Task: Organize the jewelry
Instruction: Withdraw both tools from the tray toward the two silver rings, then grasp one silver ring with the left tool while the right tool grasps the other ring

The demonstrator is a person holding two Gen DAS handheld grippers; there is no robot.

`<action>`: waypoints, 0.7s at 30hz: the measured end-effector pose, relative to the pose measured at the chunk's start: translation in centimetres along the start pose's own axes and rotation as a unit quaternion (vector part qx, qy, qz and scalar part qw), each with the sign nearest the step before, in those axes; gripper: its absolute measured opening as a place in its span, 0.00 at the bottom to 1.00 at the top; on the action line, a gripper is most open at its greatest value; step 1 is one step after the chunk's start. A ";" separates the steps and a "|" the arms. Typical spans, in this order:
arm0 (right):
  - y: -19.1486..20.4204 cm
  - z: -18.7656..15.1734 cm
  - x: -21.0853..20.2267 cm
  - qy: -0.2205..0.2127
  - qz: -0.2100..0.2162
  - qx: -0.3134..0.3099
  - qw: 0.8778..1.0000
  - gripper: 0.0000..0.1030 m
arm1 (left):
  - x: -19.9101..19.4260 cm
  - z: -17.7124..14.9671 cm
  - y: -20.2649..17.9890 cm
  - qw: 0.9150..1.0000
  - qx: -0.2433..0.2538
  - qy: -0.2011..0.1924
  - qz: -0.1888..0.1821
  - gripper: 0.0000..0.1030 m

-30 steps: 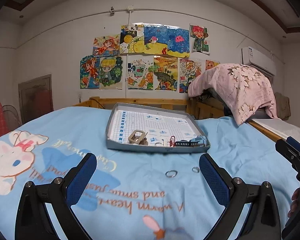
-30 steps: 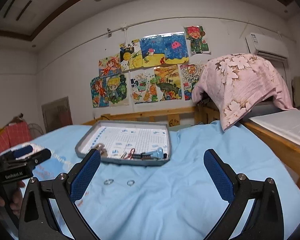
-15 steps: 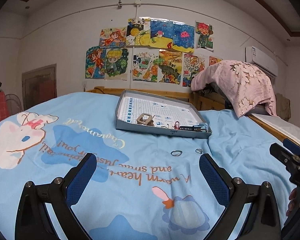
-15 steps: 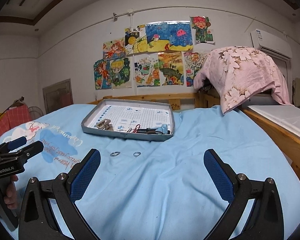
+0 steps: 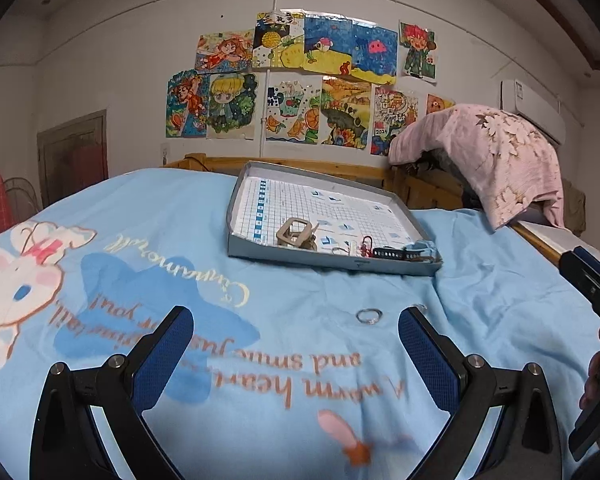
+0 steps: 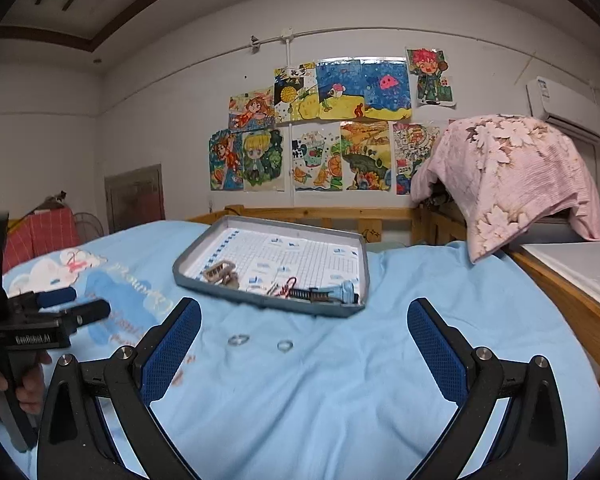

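Bedding comes first: a light-blue printed bedsheet point(image 6: 340, 380) spreads wide, with bare cloth around both tools. On it rests a shallow grey tray with a gridded white liner point(image 6: 352, 312), jewellery crowded along its near wall and hard to make out. The left black gripper with blue pads point(image 5: 296, 340) and the right black gripper with blue pads point(image 6: 304, 332) hover low, jaws spread wide, holding nothing. Two small silver rings point(image 6: 238, 339) point(image 6: 285, 345) lie on the sheet before the tray; the left finger partly hides one.
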State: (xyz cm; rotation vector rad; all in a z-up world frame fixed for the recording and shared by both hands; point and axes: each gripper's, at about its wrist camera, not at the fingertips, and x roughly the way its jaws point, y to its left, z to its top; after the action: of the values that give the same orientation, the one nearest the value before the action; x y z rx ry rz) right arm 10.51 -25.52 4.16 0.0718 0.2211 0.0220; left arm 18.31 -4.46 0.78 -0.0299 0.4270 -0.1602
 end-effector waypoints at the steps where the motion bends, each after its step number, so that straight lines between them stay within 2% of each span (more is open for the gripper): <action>1: -0.2 0.2 0.8 0.000 0.000 0.002 1.000 0.98 | 0.5 0.2 -0.1 1.000 -0.001 0.000 -0.001 1.00; 5: -0.6 0.1 4.5 0.009 -0.003 -0.004 1.000 0.98 | 3.4 0.8 -0.7 1.000 -0.008 0.001 0.001 1.00; 9: -0.9 0.0 8.1 0.019 0.008 -0.011 1.000 0.98 | 6.7 0.9 -0.9 1.000 -0.016 0.018 -0.002 1.00; 15: -2.9 -0.4 12.4 0.046 0.032 0.036 0.998 0.98 | 10.0 0.5 -1.6 0.999 -0.001 0.046 -0.024 1.00; 16: -3.1 -0.7 13.3 0.055 0.037 0.042 0.997 0.95 | 10.4 0.4 -1.8 0.998 0.003 0.050 -0.028 1.00; 18: -3.1 -1.4 14.7 0.074 0.046 0.039 0.995 0.79 | 11.2 0.0 -2.2 0.997 0.011 0.058 -0.042 0.99; 19: -3.0 -1.9 15.5 0.088 0.052 0.034 0.994 0.67 | 11.4 -0.2 -2.3 0.997 0.013 0.061 -0.047 0.95; 20: -2.8 -2.4 16.1 0.101 0.057 0.031 0.993 0.61 | 11.8 -0.7 -2.5 0.996 0.020 0.066 -0.057 0.91; 21: -2.6 -3.0 16.7 0.114 0.067 0.029 0.991 0.60 | 12.0 -0.9 -2.7 0.995 0.025 0.069 -0.062 0.90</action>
State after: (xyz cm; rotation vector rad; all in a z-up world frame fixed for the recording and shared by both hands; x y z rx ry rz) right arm 26.22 -27.44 -2.61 0.1423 0.4462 0.1583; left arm 28.29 -9.10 -4.82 0.0031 0.5592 -0.2971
